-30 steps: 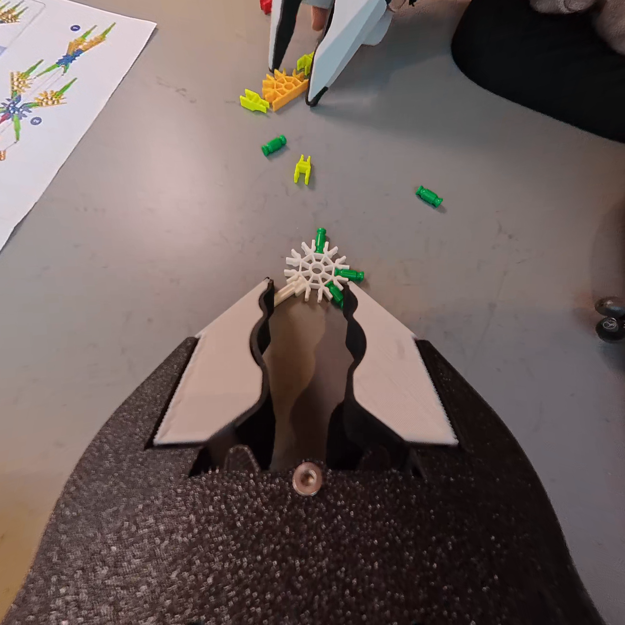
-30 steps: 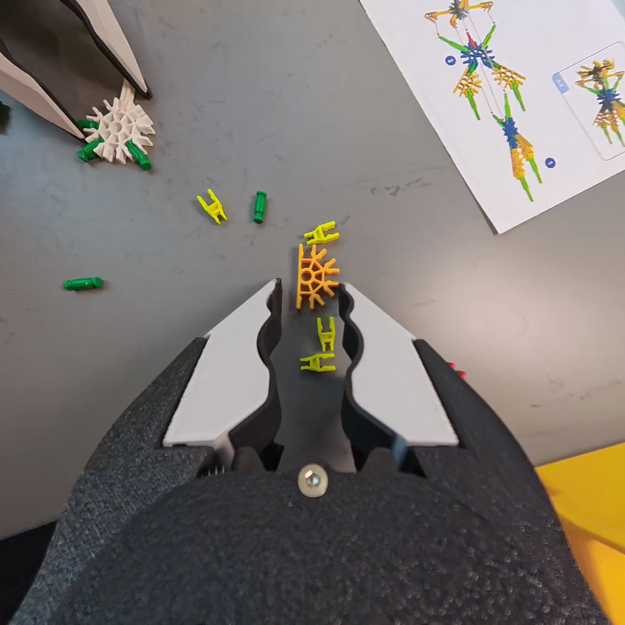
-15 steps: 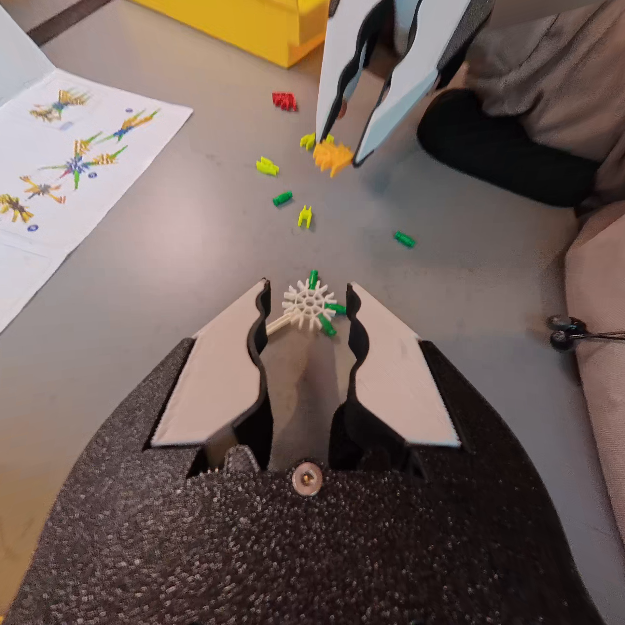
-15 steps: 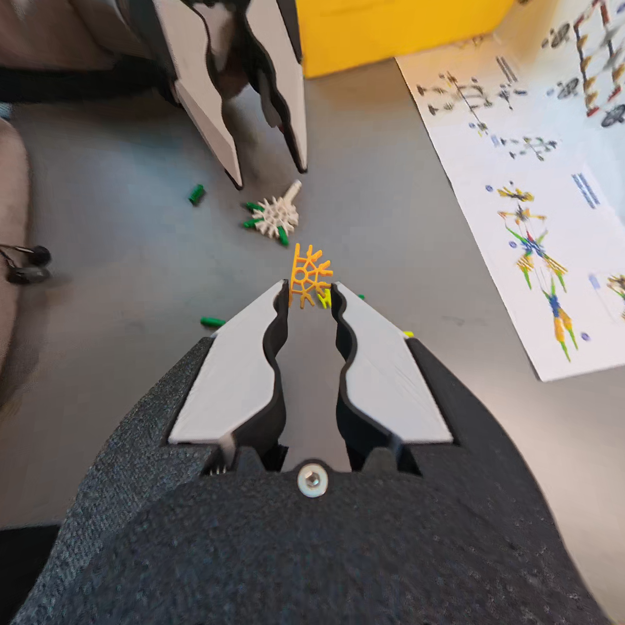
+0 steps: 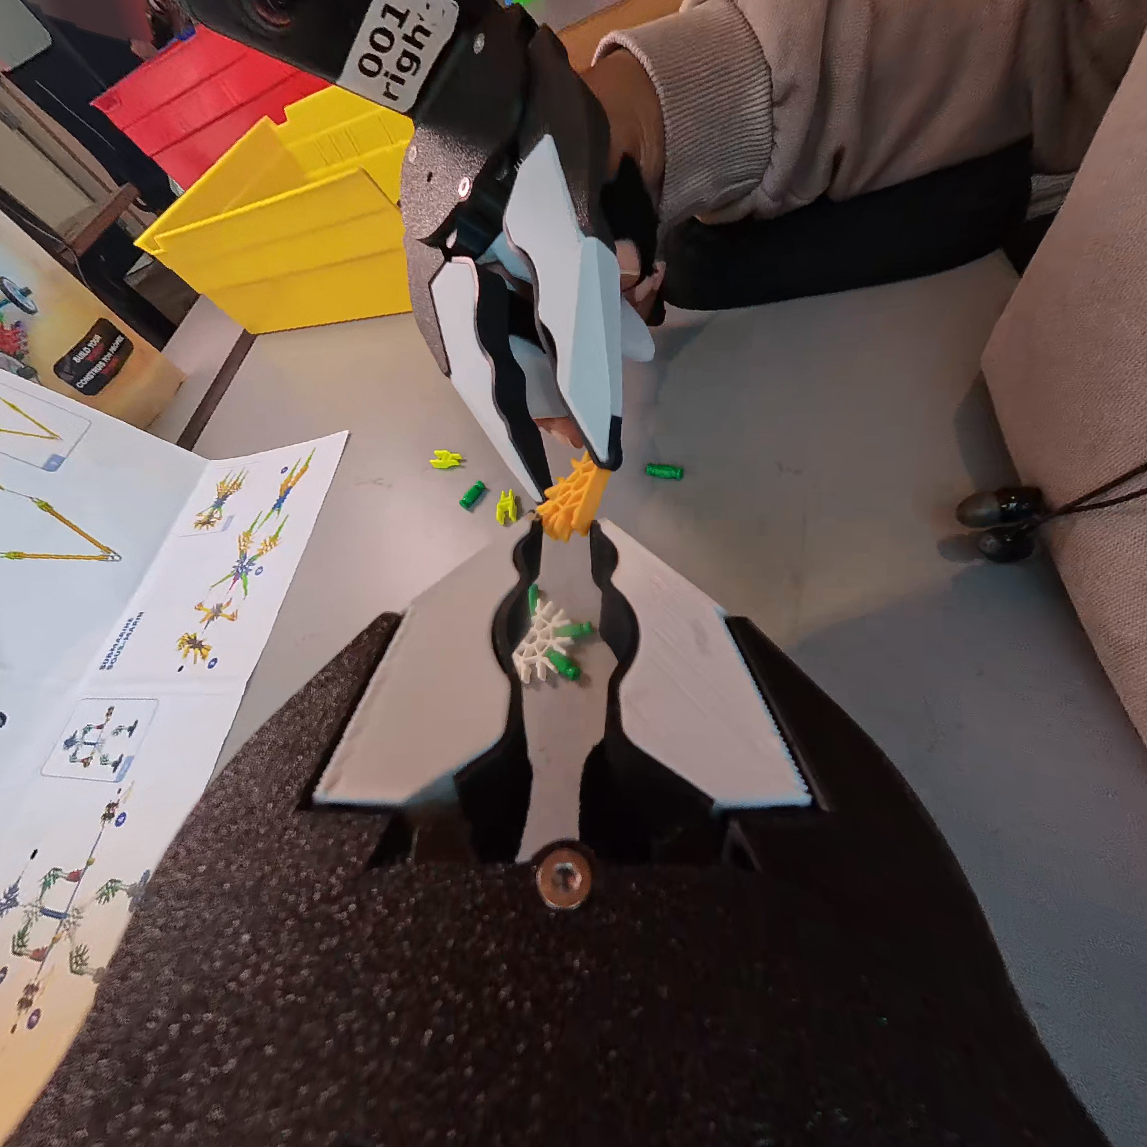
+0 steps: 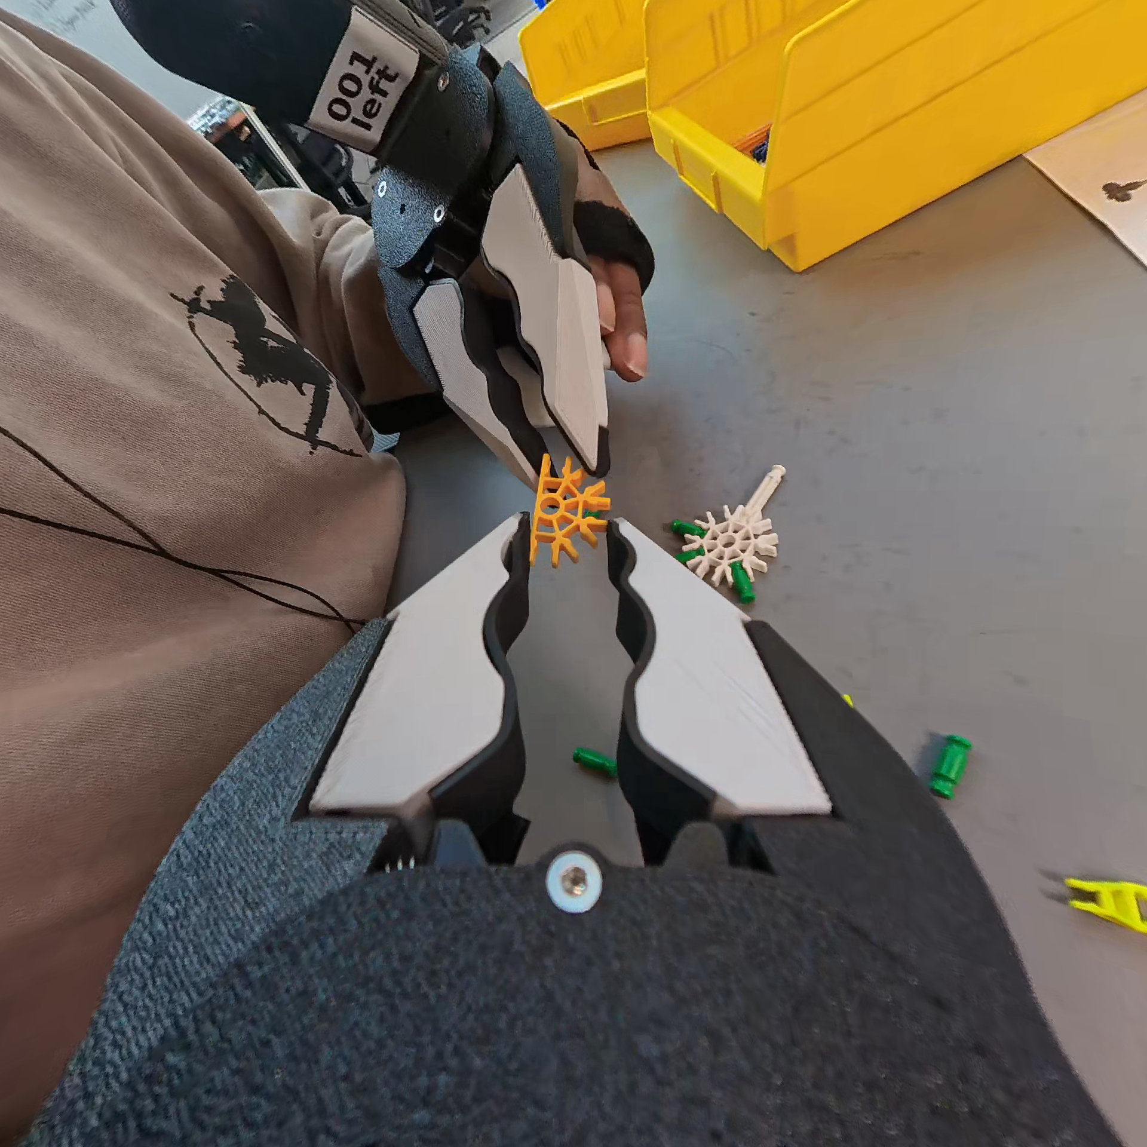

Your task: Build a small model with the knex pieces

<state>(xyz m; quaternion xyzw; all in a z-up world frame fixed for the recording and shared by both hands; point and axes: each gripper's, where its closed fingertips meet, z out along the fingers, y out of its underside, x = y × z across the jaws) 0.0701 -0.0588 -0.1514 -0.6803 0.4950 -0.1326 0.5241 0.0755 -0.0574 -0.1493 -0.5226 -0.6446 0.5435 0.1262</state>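
An orange fan-shaped connector (image 6: 562, 518) is held up above the grey table (image 6: 931, 434) between both grippers. My right gripper (image 6: 565, 526) is shut on its near edge. My left gripper (image 5: 562, 527) has narrowed onto the opposite edge (image 5: 568, 503), and its fingertips (image 6: 540, 475) flank the top prongs. In the left wrist view the right gripper (image 5: 577, 481) comes down from above. A white snowflake connector (image 6: 729, 549) with short green rods and a white rod lies on the table, under my left gripper's fingers (image 5: 543, 642).
Loose green rods (image 5: 664, 472) (image 6: 949, 766) and yellow-green clips (image 5: 447, 459) (image 6: 1111, 903) lie scattered. Yellow bins (image 6: 869, 155) and a red bin (image 5: 198, 105) stand at the back. An instruction sheet (image 5: 155, 589) lies left. Earbuds (image 5: 999, 515) and a person's beige sleeve (image 5: 869, 93) are on the right. My two grippers' fingertips are within a few centimetres of each other.
The right gripper lifted the orange connector off the table and carried it to the left gripper. The left gripper rose off the white connector and narrowed its jaws onto the orange piece.
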